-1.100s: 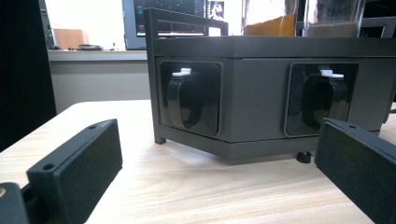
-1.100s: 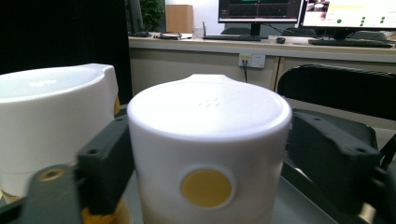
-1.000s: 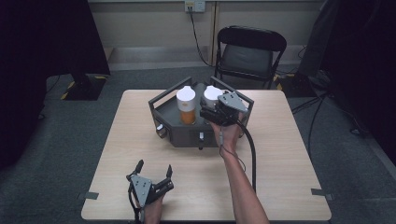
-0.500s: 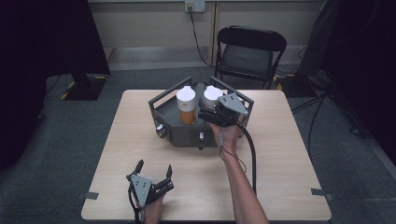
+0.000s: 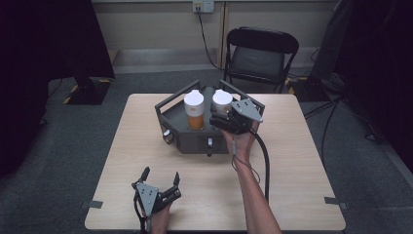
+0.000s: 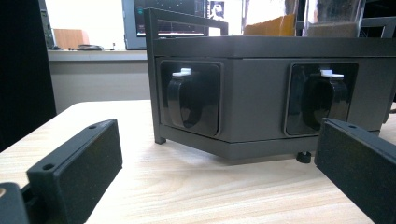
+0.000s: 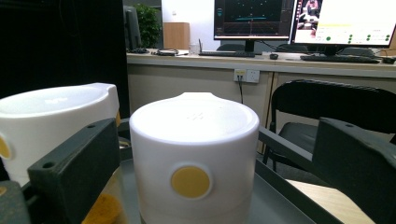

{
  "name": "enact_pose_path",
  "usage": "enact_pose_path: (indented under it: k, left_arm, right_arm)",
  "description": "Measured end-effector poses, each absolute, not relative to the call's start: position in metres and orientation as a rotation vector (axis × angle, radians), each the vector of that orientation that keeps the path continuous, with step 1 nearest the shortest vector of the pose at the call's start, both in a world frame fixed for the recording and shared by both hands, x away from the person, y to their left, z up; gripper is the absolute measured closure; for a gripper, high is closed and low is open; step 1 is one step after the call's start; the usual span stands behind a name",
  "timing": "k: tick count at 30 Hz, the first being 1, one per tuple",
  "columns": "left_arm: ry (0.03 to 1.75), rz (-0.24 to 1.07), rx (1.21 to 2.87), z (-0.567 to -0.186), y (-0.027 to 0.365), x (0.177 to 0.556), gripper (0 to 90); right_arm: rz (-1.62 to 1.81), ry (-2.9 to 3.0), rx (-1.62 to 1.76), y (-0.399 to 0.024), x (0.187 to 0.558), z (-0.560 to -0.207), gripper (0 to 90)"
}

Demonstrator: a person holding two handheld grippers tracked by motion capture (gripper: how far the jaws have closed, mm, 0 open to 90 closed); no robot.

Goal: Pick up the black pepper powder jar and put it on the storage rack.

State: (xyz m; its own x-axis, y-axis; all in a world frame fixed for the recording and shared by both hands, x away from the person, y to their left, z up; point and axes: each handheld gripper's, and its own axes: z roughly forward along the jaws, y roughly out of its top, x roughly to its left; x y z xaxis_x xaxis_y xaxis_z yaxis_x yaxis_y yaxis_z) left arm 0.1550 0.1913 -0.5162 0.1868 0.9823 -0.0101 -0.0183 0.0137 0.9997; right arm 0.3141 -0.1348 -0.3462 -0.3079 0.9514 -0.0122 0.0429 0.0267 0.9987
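White-lidded canister (image 7: 194, 163) standing in the grey tray (image 5: 181, 135), right gripper (image 7: 205, 186) at it, jaws just opened wide either side, clear of it, left gripper (image 5: 160, 183) gaping, well short of tray.

The right tongs (image 5: 220, 118) have just been opening: their jaws now stand wide to either side of the white-lidded jar (image 7: 194, 154) in the dark tray (image 5: 168, 118), with clear gaps between the pads and the lid, so nothing is pinched. In the high view the tongs' body sits by the jar much as it did a second ago, shifted only a touch, with the grey plate on top tilted slightly differently. The jar stands upright in the tray beside its orange-filled neighbour (image 5: 194, 109).
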Motion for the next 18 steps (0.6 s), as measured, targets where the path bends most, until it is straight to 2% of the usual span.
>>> enact_pose_path:
  k: [18]
  left_arm:
    - [1.062, 1.071, 1.269, -0.516, 0.191, 0.155, 0.3]
  right_arm:
    - [1.447, 1.463, 1.04, -0.146, 0.286, -0.355, 0.0]
